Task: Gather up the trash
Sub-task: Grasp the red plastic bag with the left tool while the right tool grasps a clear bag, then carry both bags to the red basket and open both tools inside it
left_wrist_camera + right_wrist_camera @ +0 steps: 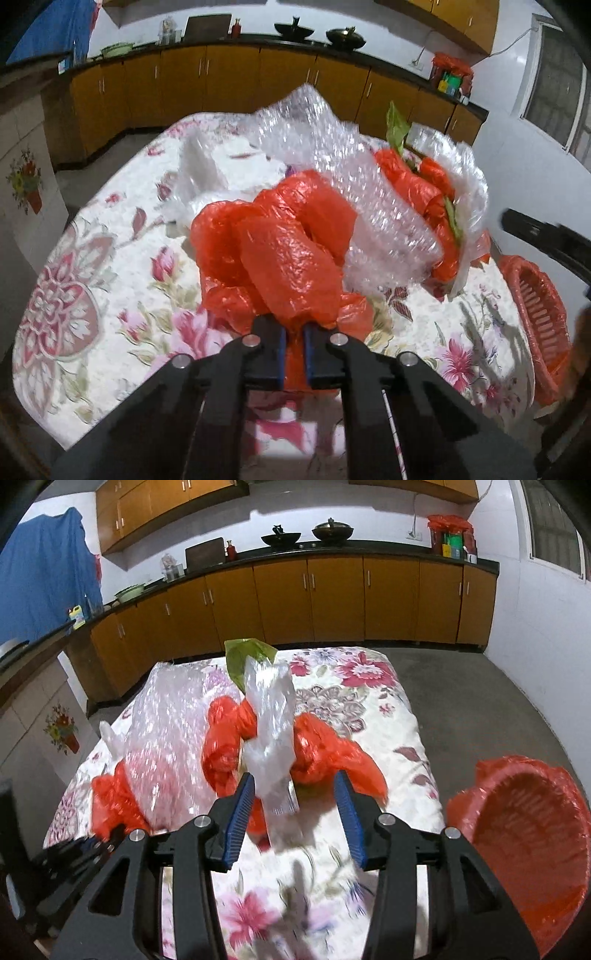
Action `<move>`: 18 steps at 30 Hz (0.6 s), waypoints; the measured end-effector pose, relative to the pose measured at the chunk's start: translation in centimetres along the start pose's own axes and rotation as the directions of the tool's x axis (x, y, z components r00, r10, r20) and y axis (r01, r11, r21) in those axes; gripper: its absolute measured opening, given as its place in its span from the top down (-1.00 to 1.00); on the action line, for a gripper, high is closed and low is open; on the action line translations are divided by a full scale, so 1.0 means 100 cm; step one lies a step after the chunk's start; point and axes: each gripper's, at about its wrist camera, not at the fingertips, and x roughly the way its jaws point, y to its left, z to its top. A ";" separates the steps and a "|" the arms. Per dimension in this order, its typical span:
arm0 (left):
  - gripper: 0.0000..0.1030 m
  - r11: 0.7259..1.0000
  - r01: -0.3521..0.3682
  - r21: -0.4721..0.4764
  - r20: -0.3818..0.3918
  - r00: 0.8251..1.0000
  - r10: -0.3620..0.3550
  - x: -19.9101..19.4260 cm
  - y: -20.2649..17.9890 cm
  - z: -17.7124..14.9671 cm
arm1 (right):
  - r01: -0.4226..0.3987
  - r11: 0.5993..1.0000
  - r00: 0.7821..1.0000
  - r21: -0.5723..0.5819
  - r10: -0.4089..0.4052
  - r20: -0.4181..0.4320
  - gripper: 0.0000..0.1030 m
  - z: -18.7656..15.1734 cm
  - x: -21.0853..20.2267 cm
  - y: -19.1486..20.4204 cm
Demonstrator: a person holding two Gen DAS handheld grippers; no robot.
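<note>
The desk (388, 709), covered with a floral cloth, carries the whole work area and serves as the reference for every position below. At its right edge, near corner, stands the red basket (532, 849), lined with red film and tilted with its mouth toward the desk; this is judged to be the collection bin, placed within short reach of both claws. Over the middle of the desk lies a sheet of bubble wrap (317, 147), raised and crumpled, apparently because it is tangled with the held bag. The red plastic bag (288, 258) is lifted above the near half of the desk, bunched into folds; the left claw (294, 336) is clamped on its lower gathered end, the blue pads pressed against the film on both sides, a grip low on the bunch that keeps loose film from slipping. A second cluster of red film with a clear plastic strip (273, 731) and a green leaf (243, 657) sits toward the far middle of the desk. The right claw (295, 819) hangs just above the desk in front of that cluster with its blue pads spread wide and nothing between them, judged ready to close on the clear strip next; thin film may slide out unless gripped across a thick fold
</note>
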 end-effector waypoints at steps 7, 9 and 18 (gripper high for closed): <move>0.84 1.000 0.007 0.008 0.070 0.997 -0.007 -0.029 0.012 0.009 | -0.013 0.999 1.000 0.030 0.013 -0.001 0.20 0.017 0.017 0.008; 0.84 1.000 0.009 0.008 0.083 0.997 -0.009 -0.034 0.013 0.011 | -0.009 1.000 1.000 0.030 0.009 -0.003 0.24 0.020 0.023 0.011; 0.84 1.000 0.020 -0.009 0.097 0.995 -0.019 -0.039 0.016 0.017 | 0.004 1.000 0.999 0.006 -0.004 -0.044 0.73 0.015 0.032 0.015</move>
